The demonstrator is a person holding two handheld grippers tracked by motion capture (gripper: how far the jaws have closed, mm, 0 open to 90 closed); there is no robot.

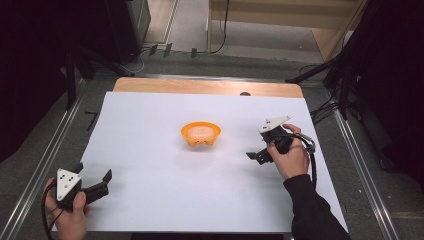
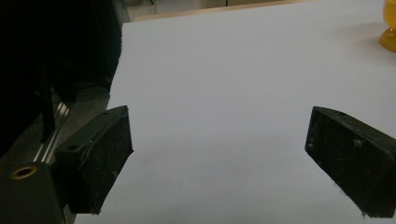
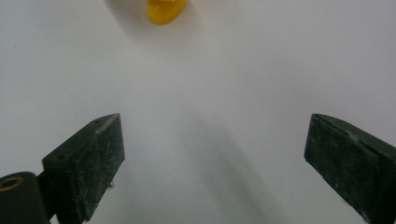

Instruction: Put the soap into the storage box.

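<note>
The orange bowl (image 1: 200, 134) of pale food sits mid-tabletop (image 1: 150, 200); the right tongs (image 1: 256, 155), released and empty, hang at its three o'clock, seemingly approaching; next they must straddle the rim; the left tongs (image 1: 95, 180) rest released at seven o'clock.

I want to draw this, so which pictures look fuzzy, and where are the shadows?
High view: sharp; the orange bowl casts a faint shadow. Left gripper view: bowl slightly soft, dark left edge. Right gripper view: bowl blurry, soft grey shadow on the white sheet.

no readable text, labels, brands or numbers anywhere: white sheet, orange bowl and both grippers all unmarked
</note>
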